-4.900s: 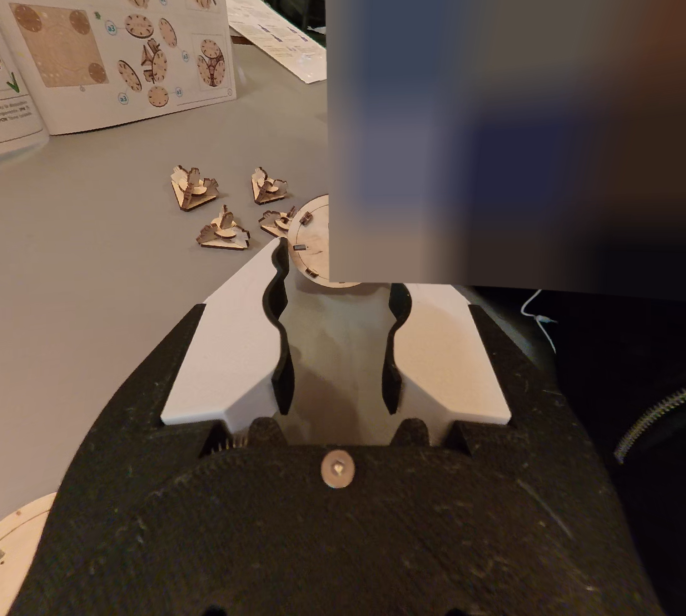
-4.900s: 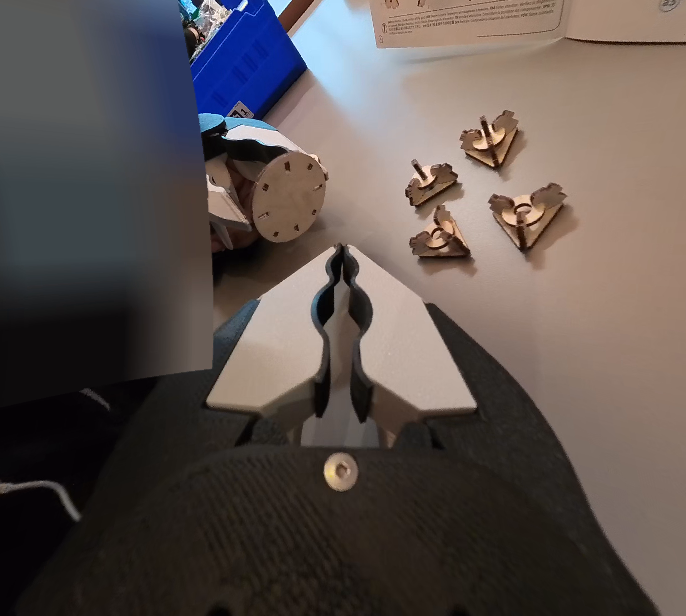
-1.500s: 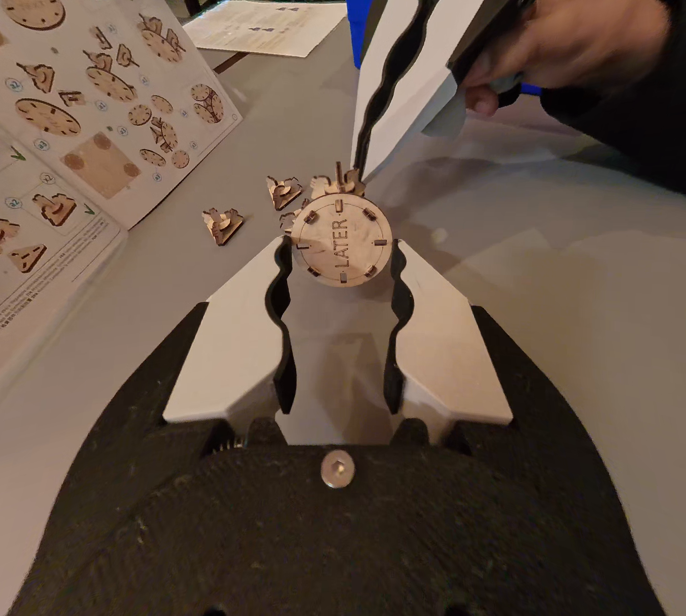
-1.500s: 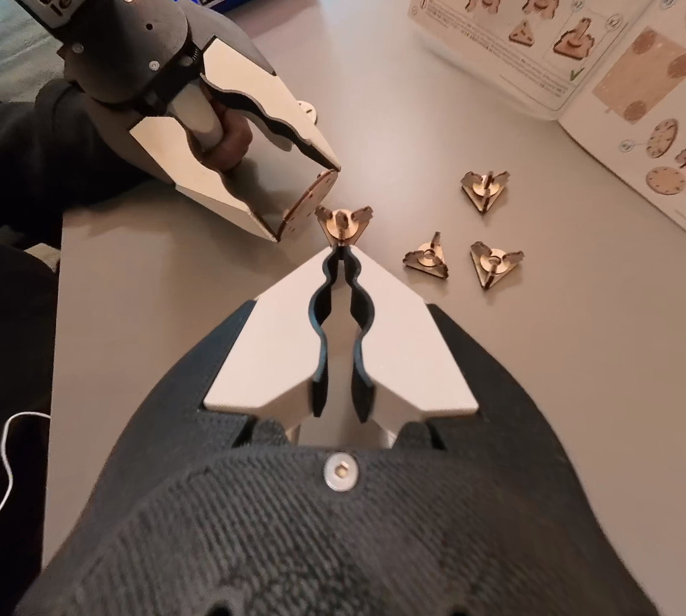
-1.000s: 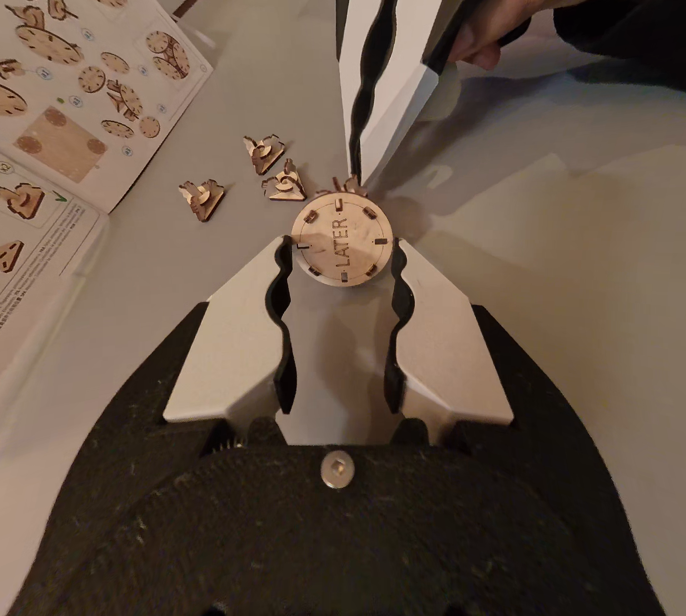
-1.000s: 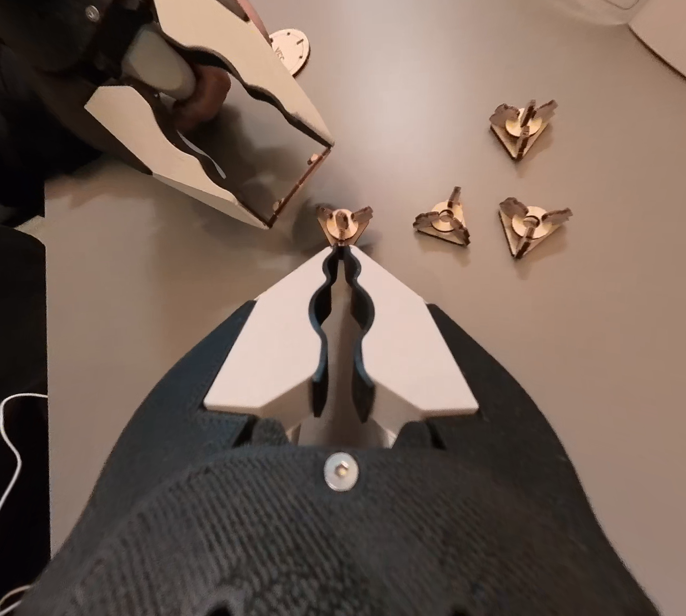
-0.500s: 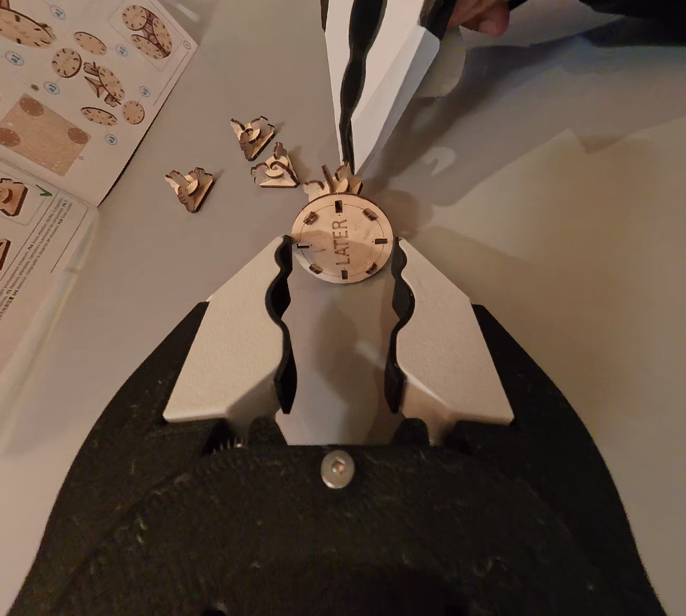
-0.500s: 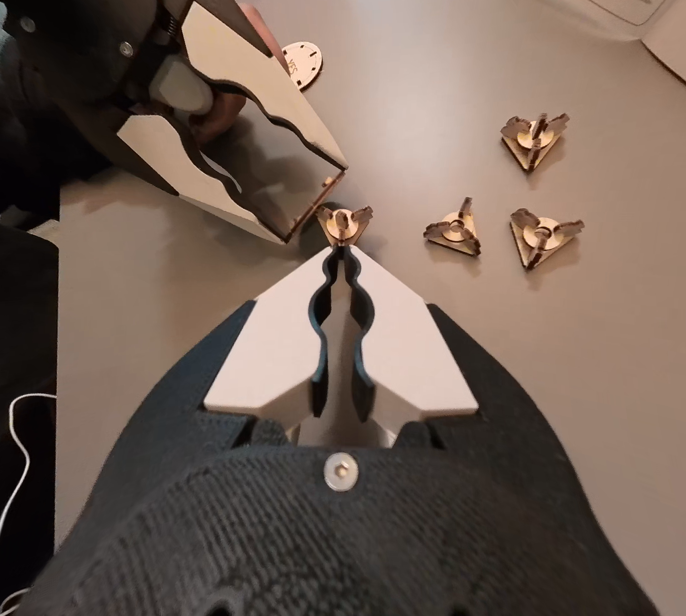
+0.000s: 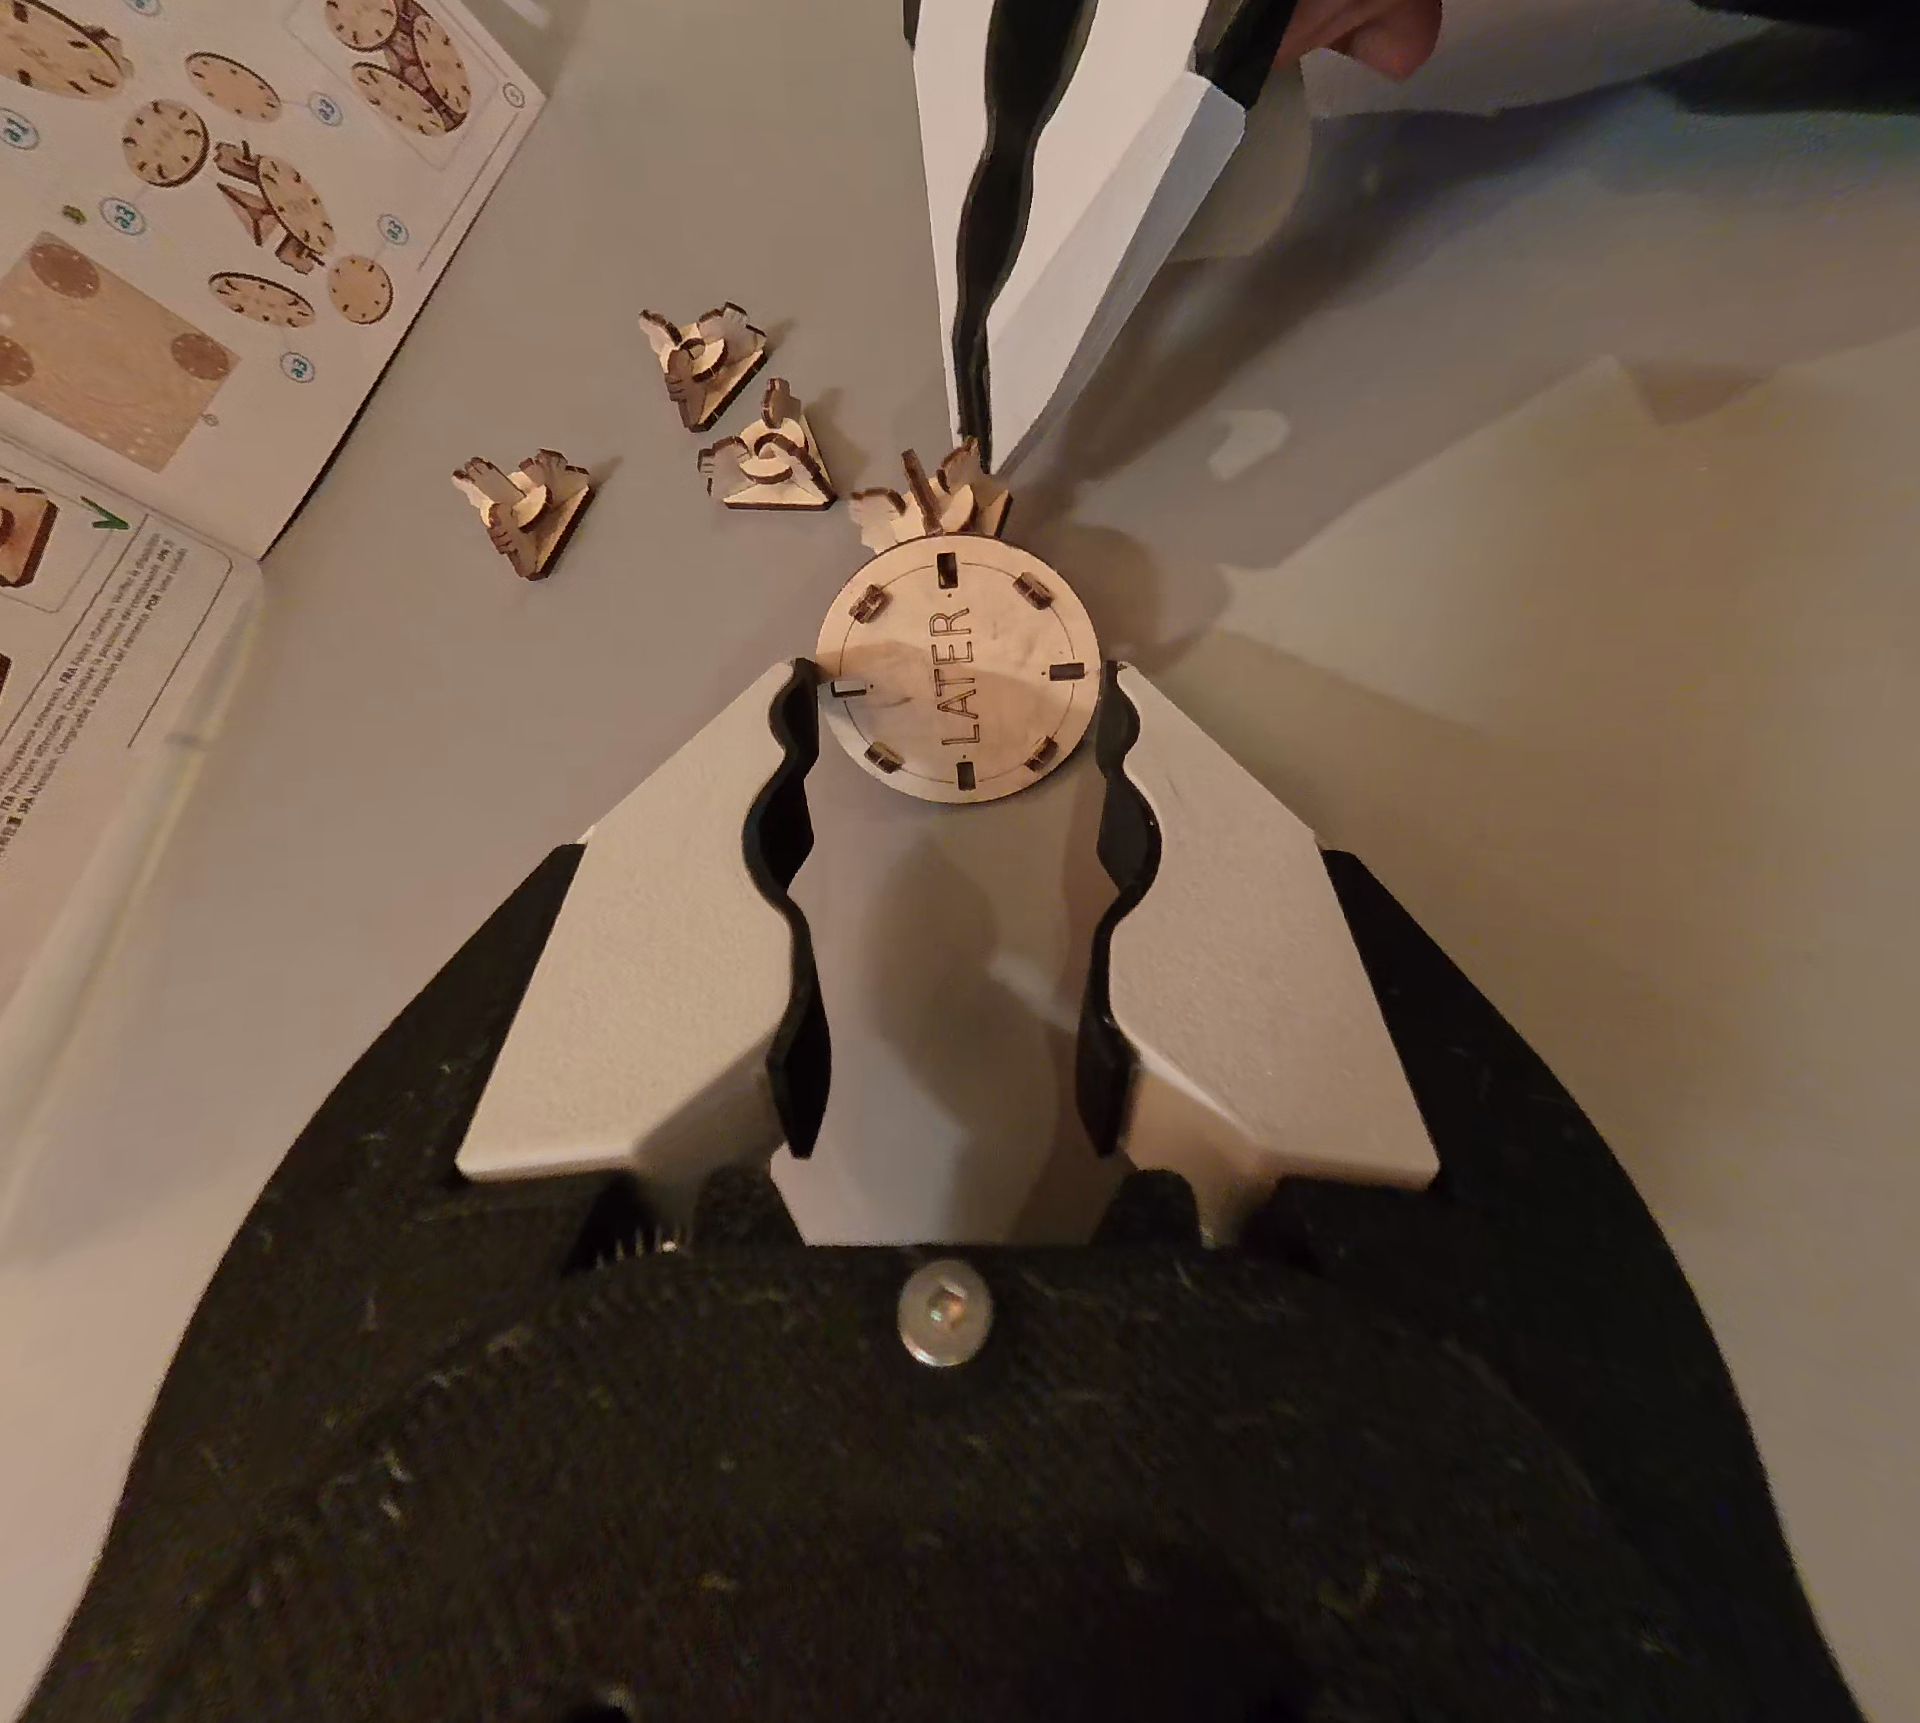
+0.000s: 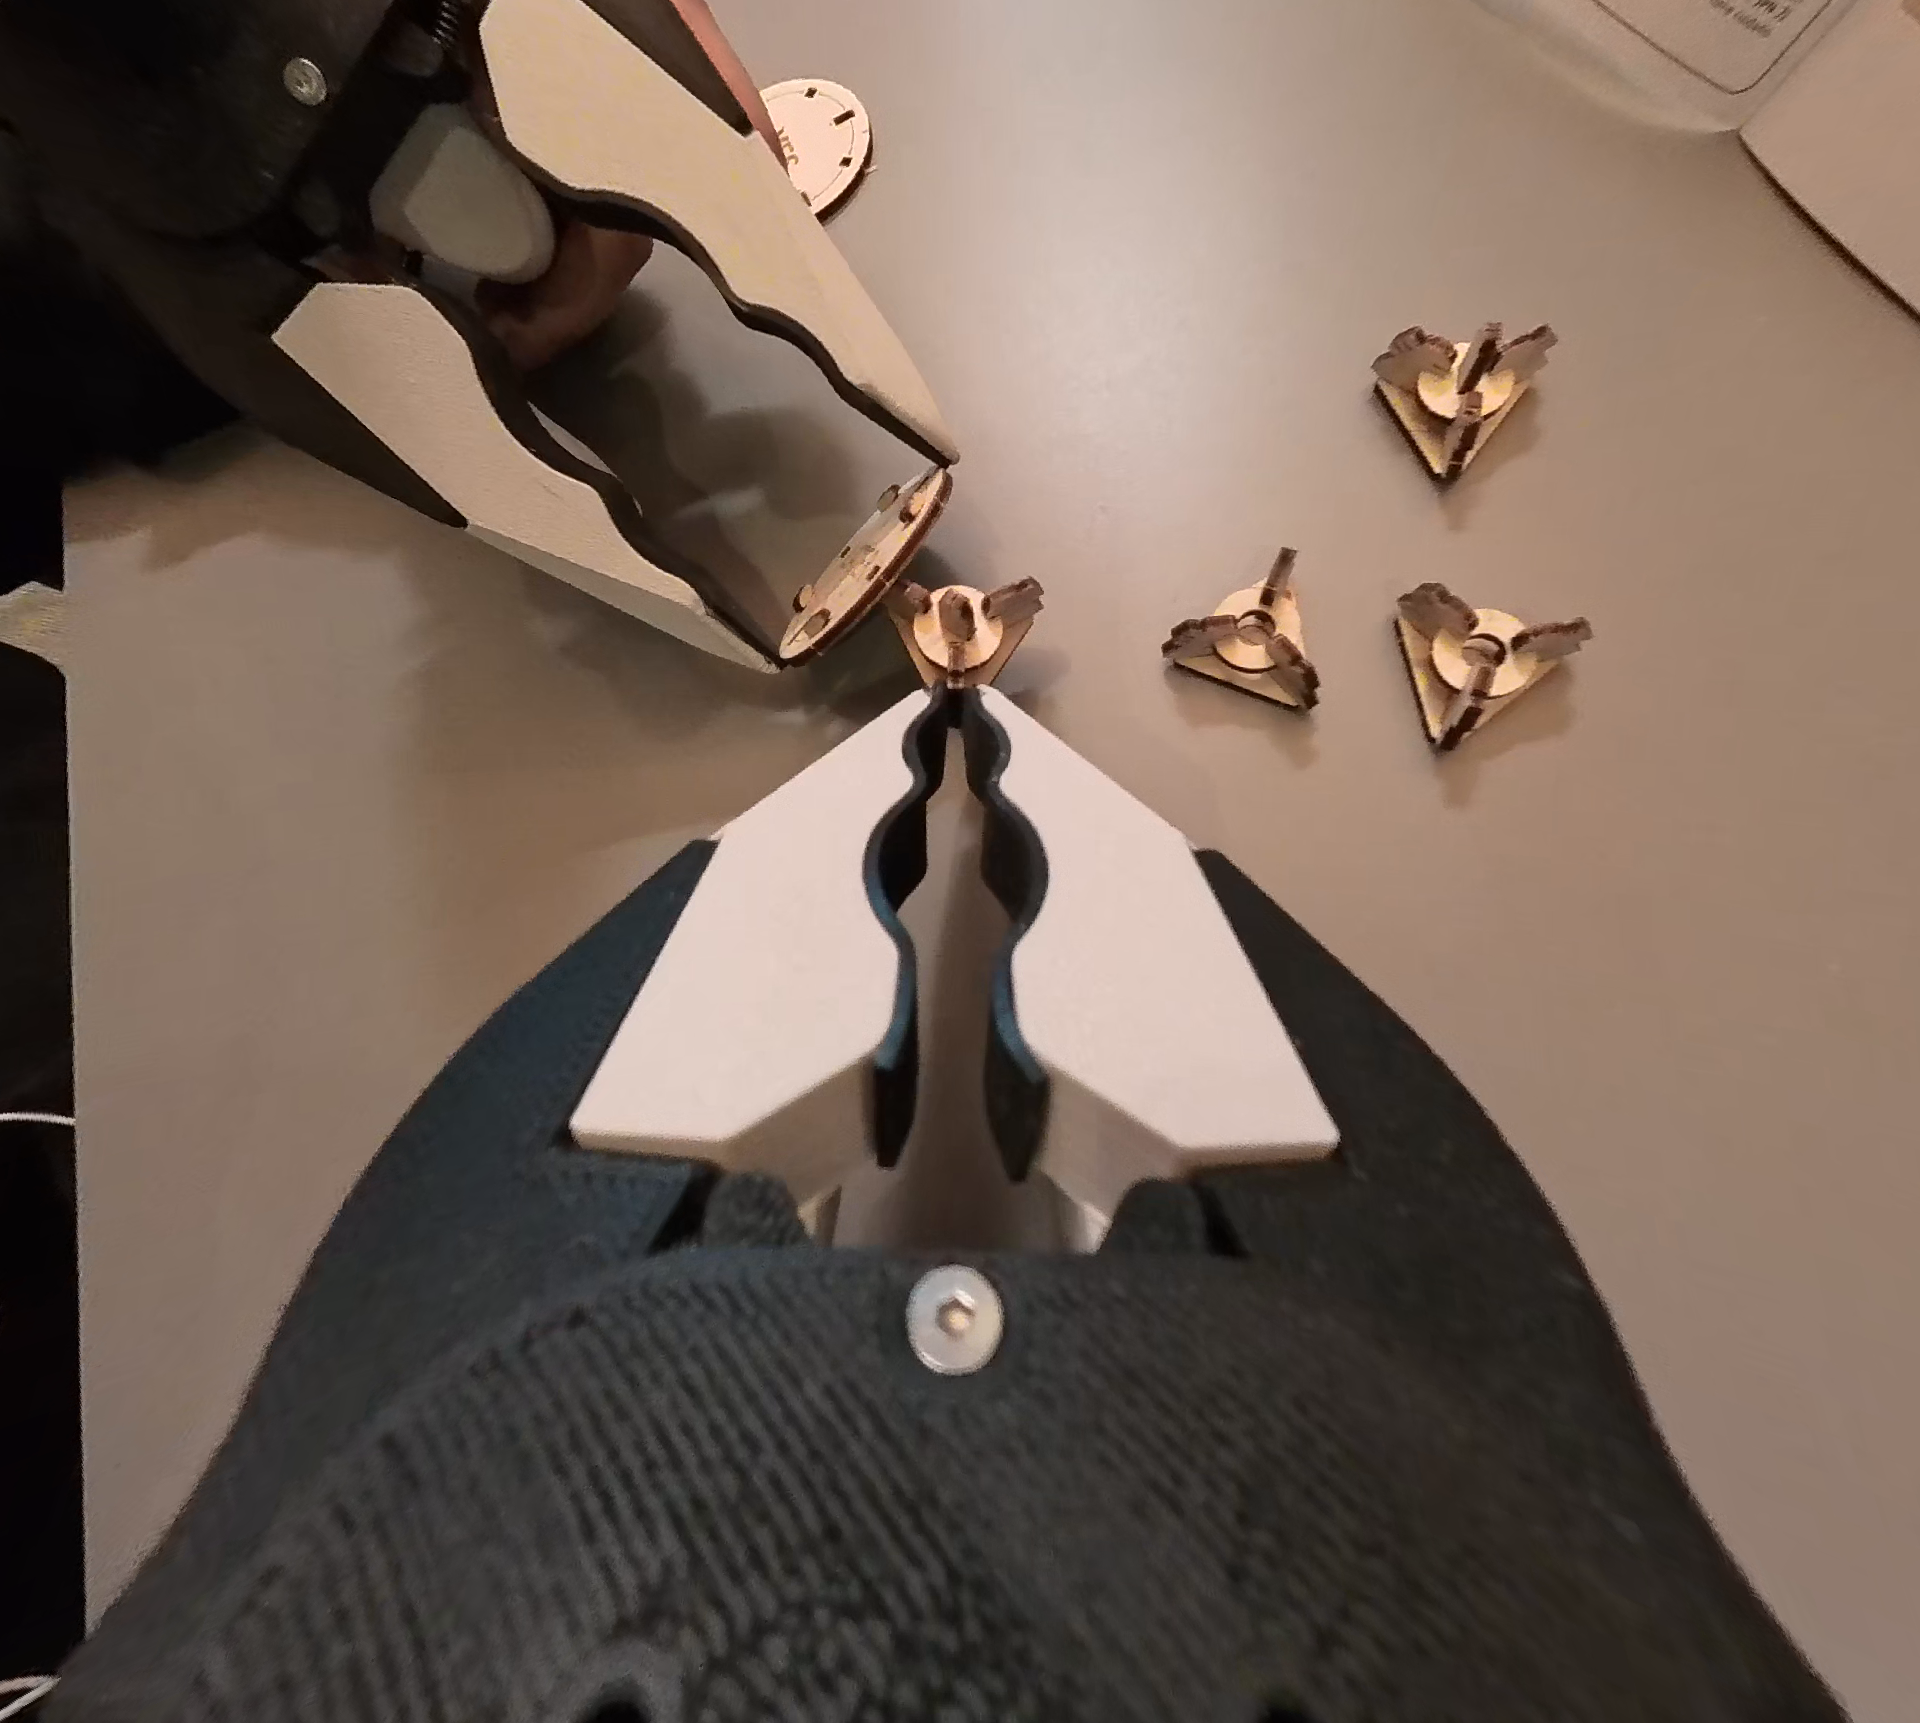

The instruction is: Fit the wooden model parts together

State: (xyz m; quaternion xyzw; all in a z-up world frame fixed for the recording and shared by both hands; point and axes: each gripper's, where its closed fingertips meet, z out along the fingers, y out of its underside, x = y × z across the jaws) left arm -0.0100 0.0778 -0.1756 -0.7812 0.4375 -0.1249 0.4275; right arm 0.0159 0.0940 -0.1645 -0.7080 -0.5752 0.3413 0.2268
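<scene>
Above a grey surface (image 9: 1455, 738), the left gripper (image 9: 956, 697) clamps a slotted wooden disc (image 9: 958, 668) while the right gripper (image 10: 951, 705) pinches a triangular wooden piece (image 10: 961, 629) just beside it, three like pieces (image 10: 1242, 639) lying loose nearby.

Disc (image 9: 958, 674): I see pale laser-cut plywood, matt, slot edges scorched dark.
Triangular pieces (image 10: 1242, 643): same plywood, burnt-brown edges.
Table (image 10: 1143, 115): smooth grey, faint sheen.
Booklet (image 9: 208, 146): printed paper.
Fingers (image 9: 665, 894): I read matt white plastic, black liners.
</scene>
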